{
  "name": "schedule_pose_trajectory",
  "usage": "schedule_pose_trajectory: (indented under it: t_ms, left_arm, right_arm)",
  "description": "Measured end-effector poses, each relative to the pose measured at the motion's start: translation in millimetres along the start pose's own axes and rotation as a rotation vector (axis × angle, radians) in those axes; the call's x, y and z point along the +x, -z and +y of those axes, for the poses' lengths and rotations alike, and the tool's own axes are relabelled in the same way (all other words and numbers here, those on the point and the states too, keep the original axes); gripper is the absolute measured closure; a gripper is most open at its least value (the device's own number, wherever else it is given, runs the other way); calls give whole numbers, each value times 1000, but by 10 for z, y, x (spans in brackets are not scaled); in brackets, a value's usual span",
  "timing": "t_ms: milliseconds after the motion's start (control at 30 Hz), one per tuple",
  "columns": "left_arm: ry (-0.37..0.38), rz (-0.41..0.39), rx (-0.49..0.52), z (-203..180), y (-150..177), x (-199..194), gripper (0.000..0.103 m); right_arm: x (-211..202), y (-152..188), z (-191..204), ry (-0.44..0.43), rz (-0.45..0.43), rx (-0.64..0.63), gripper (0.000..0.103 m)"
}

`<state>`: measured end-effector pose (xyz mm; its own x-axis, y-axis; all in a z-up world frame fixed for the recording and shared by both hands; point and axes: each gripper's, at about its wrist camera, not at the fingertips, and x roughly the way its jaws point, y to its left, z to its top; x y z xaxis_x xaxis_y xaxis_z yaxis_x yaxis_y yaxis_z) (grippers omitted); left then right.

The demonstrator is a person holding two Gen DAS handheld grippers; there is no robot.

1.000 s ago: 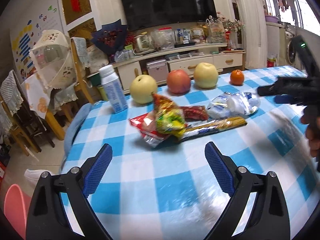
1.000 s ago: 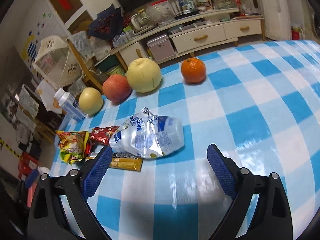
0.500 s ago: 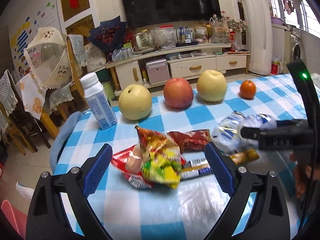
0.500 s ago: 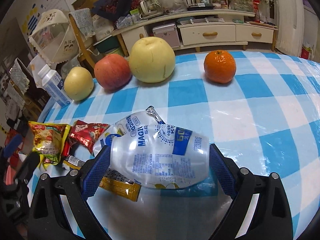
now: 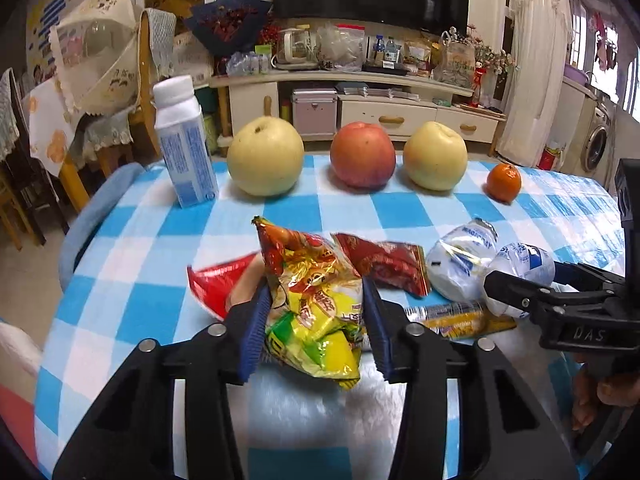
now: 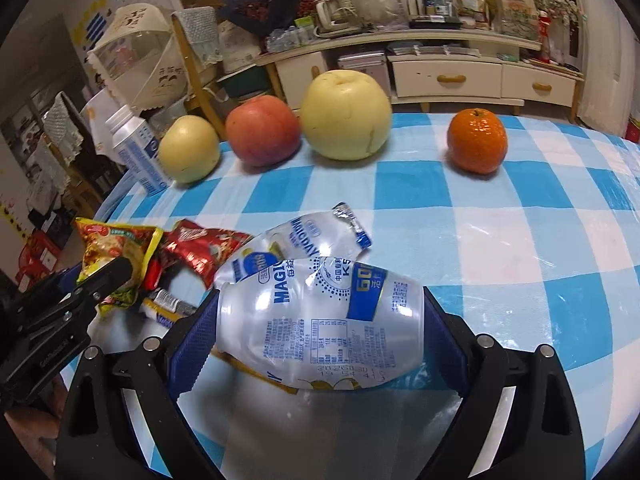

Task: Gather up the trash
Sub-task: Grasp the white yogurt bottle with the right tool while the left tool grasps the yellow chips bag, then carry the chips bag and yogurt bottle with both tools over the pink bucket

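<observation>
My left gripper [image 5: 314, 328] is shut on a crumpled yellow snack bag [image 5: 312, 296] lying on the blue-checked table [image 5: 140, 240]. A red wrapper [image 5: 384, 264], another red wrapper [image 5: 216, 284] and a yellow bar wrapper [image 5: 460, 316] lie around it. My right gripper [image 6: 320, 332] is shut on a crushed white plastic bottle [image 6: 320, 320]; a second crushed bottle [image 6: 316, 228] lies just behind it. The right gripper [image 5: 556, 296] shows from the side in the left wrist view, and the left gripper [image 6: 80, 284] at the left edge of the right wrist view.
Behind the trash stand a milk bottle [image 5: 184, 144], a pear [image 5: 264, 160], an apple [image 5: 362, 154], another pear [image 5: 434, 156] and an orange [image 5: 504, 178] in a row. The table's left edge [image 5: 76, 236] drops to chairs and the floor.
Both grippers moved forward over the table and closed: the left onto the yellow snack bag, the right onto the crushed bottle.
</observation>
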<state>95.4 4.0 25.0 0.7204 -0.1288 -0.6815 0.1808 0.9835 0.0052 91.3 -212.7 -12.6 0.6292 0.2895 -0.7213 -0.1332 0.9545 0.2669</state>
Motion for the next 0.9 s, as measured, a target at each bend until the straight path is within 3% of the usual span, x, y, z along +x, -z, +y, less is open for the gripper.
schedule_pose_trajectory:
  t_ms: [400,533,900]
  left_arm:
    - [55,57,12,5,363,-255,66]
    - [59,62,-8,68,488,-383,67]
    - [54,50,-62,304,759,-811,67]
  right_arm:
    - [-136,476,807,-100,74,-316,11]
    - [-219,632,947,-156,86,-351,11]
    - [-407,725,1015,-199,73,-332,11]
